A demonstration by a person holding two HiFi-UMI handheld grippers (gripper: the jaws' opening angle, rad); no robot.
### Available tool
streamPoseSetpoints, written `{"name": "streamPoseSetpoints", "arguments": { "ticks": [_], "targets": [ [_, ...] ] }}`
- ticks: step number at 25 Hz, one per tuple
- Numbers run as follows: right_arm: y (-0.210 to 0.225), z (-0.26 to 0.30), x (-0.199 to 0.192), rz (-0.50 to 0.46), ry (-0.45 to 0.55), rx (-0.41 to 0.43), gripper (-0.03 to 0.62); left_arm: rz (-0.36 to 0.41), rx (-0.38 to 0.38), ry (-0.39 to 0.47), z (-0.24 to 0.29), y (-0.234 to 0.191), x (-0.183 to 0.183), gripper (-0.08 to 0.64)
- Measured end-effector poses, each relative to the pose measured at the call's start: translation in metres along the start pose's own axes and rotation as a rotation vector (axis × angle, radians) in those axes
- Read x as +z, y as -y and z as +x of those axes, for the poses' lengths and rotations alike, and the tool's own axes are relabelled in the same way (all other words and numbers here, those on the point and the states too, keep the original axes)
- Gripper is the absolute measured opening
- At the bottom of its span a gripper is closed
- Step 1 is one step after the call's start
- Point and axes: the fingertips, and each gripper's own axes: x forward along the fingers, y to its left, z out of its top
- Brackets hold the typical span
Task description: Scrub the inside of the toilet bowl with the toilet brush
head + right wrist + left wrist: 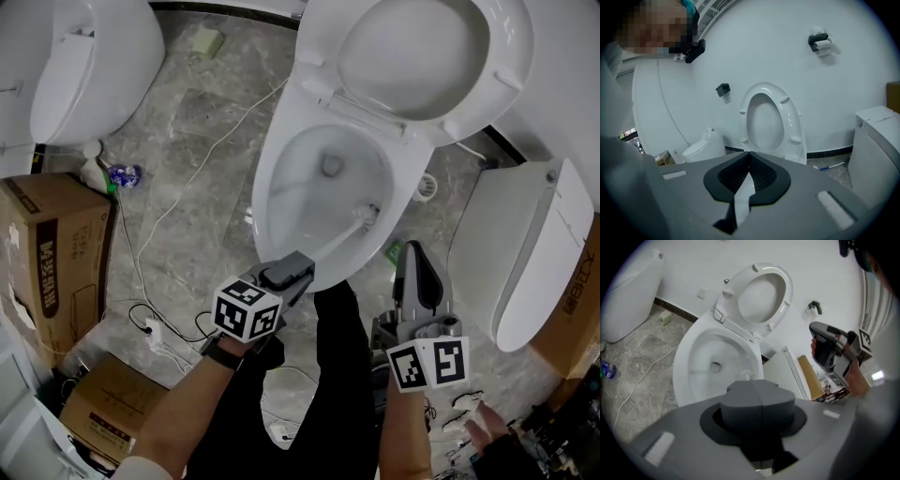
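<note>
The white toilet [272, 178] stands open, its seat and lid [422, 56] tipped back. A white toilet brush [361, 220] lies inside the bowl, its head against the right inner wall and its thin handle running down to the front rim. My left gripper [298, 265] sits at that rim, shut on the brush handle. In the left gripper view the brush head [746, 375] pokes out just past the closed jaws of the left gripper [757, 386]. My right gripper [410, 251] is held off the bowl's right side, pointing up, shut and empty. In its own view the right gripper [749, 153] points at the raised seat [766, 119].
A second toilet [84, 66] stands at the far left and another white unit [525, 244] close on the right. Cardboard boxes [56, 253] sit at the left. A white cable [187, 178] trails over the grey floor. The person's dark trousers [328, 375] are below the bowl.
</note>
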Motion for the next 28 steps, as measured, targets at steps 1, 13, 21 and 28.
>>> {"name": "streamPoseSetpoints", "arguments": {
  "ticks": [1, 13, 21, 28],
  "targets": [
    [-0.001, -0.002, 0.000, 0.004, -0.003, 0.000, 0.012, 0.004, 0.003, -0.009, -0.003, 0.001, -0.002, 0.155],
    [-0.011, -0.012, 0.010, 0.031, -0.026, 0.013, 0.012, 0.003, 0.042, -0.105, -0.036, 0.004, -0.022, 0.155],
    [-0.013, -0.011, 0.017, 0.048, -0.035, 0.028, 0.012, 0.036, 0.079, -0.179, -0.061, 0.002, -0.036, 0.155],
    [-0.015, -0.008, 0.019, 0.068, -0.044, 0.046, 0.012, 0.110, 0.129, -0.275, -0.086, -0.003, -0.042, 0.155]
  ]
}}
